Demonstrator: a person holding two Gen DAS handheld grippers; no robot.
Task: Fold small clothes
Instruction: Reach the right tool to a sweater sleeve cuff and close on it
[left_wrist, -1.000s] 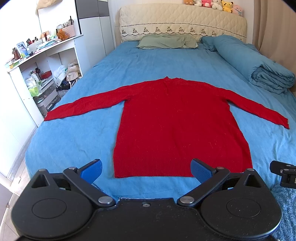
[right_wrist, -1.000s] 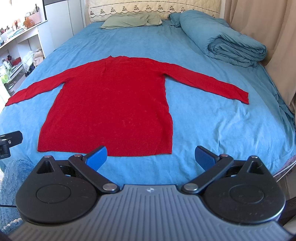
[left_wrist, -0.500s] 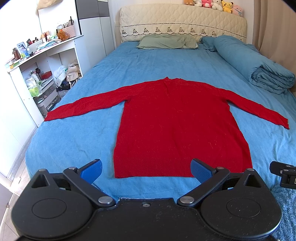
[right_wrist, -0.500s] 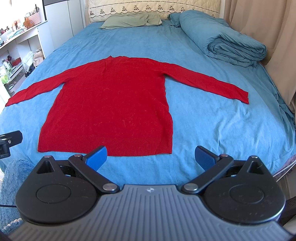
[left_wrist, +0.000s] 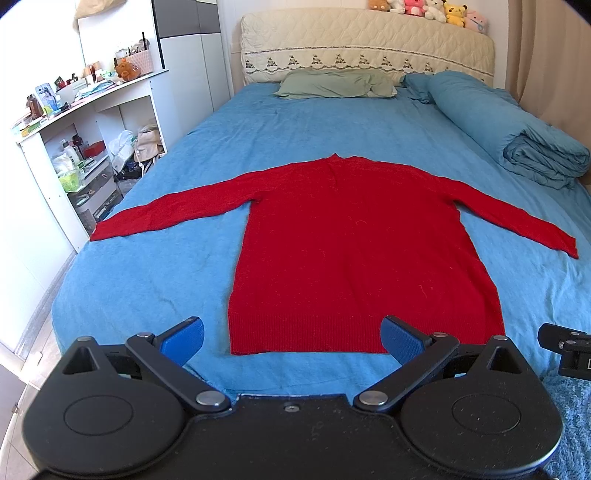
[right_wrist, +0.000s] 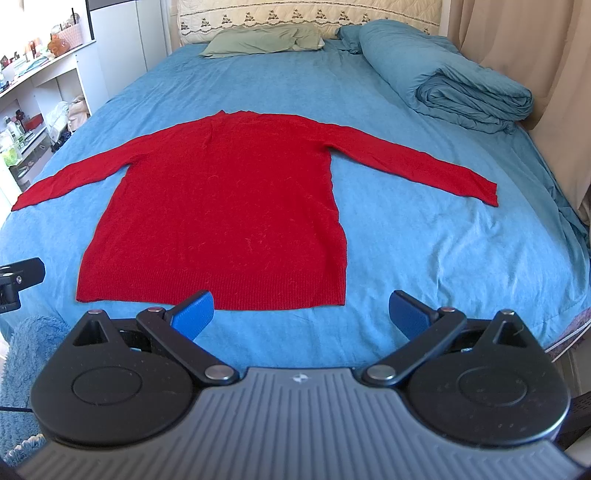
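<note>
A red long-sleeved sweater (left_wrist: 354, 251) lies flat on the blue bed, both sleeves spread out sideways, hem toward me. It also shows in the right wrist view (right_wrist: 221, 214). My left gripper (left_wrist: 291, 339) is open and empty, held just short of the hem near its left half. My right gripper (right_wrist: 301, 310) is open and empty, held just short of the hem's right corner. Neither gripper touches the sweater.
A rolled blue duvet (left_wrist: 517, 133) lies along the bed's right side and a green pillow (left_wrist: 332, 83) at the headboard. White shelves with clutter (left_wrist: 85, 155) stand left of the bed. A curtain (right_wrist: 524, 55) hangs at the right. A blue fluffy rug (right_wrist: 26, 354) lies by the foot.
</note>
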